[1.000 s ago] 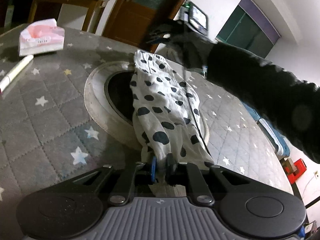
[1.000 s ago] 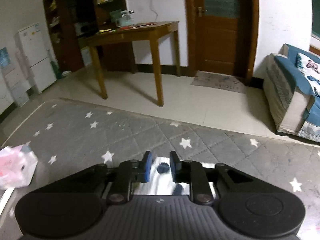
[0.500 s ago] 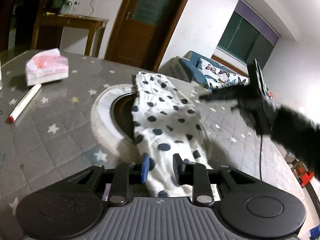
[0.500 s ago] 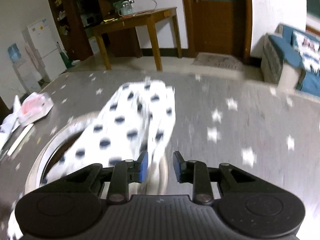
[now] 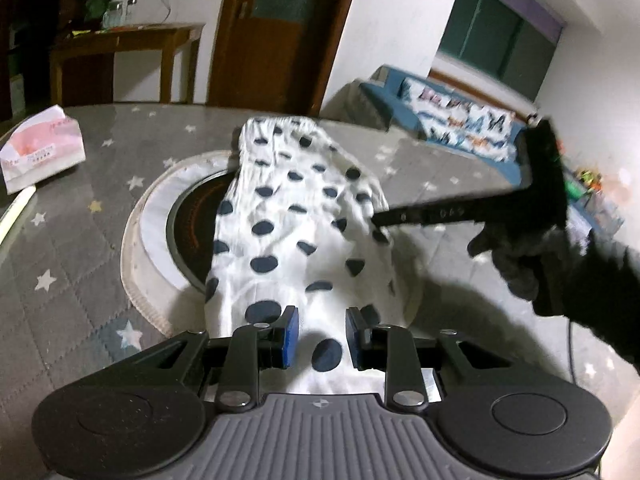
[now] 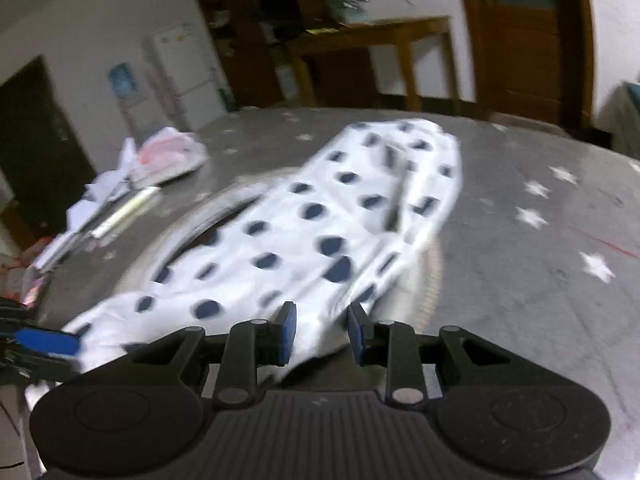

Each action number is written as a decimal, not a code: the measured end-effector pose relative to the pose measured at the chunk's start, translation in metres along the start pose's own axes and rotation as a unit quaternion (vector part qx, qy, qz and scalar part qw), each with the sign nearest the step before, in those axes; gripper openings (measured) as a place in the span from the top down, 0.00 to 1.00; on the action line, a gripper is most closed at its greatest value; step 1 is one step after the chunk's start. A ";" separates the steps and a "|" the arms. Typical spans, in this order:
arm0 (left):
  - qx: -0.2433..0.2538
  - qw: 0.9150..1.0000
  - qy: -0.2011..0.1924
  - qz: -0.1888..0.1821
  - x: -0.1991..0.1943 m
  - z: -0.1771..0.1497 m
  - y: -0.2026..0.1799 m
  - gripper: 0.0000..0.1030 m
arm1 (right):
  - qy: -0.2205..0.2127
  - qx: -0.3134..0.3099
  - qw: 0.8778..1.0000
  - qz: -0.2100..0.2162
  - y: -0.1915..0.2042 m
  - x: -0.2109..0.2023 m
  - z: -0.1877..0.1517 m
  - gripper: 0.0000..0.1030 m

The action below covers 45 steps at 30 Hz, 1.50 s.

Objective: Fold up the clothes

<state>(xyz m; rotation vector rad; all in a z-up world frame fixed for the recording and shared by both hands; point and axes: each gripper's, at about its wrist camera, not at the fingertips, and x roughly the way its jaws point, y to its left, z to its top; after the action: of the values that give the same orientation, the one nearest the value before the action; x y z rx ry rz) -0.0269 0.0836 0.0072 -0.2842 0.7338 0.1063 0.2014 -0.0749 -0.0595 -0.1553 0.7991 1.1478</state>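
Letting go: both tools, left tool and right tool, have just parted their jaws, gripping nothing; garment lies folded across the burner.

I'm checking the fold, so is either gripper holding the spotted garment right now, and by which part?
Neither. The white cloth garment with dark dots lies loose on the table; left gripper and right gripper both stand open over its near edge.

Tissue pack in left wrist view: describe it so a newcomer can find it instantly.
Start from the round table with the grey star-print cover. From the white polka-dot garment draped over the table's round centre inset, look to the far left edge. The tissue pack lies there, a pink-and-white soft pack with a tissue poking out on top; a white pen-like stick lies just in front of it.
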 end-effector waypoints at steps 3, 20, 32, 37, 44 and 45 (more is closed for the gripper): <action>0.000 1.000 0.015 0.016 0.007 -0.003 -0.002 0.73 | -0.021 -0.008 0.999 0.041 0.012 0.000 0.006 0.73; -0.002 0.998 0.038 0.057 0.019 -0.004 -0.007 0.73 | -0.025 -0.012 1.000 0.006 -0.028 -0.021 -0.022 0.68; -0.003 0.996 0.050 0.068 0.025 -0.003 -0.008 0.72 | -0.035 -0.029 0.998 0.034 -0.026 -0.004 -0.012 0.68; -0.007 0.996 0.054 0.069 0.027 -0.002 -0.007 0.72 | -0.041 -0.047 0.997 0.047 -0.023 -0.002 0.000 0.65; -0.011 0.996 0.055 0.070 0.029 -0.003 -0.006 0.70 | -0.012 -0.021 0.998 0.063 -0.042 0.006 -0.002 0.63; -0.011 0.996 0.056 0.070 0.030 -0.002 -0.006 0.70 | -0.004 -0.014 0.997 0.076 -0.046 0.008 -0.003 0.63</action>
<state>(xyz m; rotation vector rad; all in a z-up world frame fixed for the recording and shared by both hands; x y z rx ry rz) -0.0052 0.0772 -0.0131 -0.2601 0.8636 0.2328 0.2408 -0.0907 -0.0794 -0.1147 0.7983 1.3032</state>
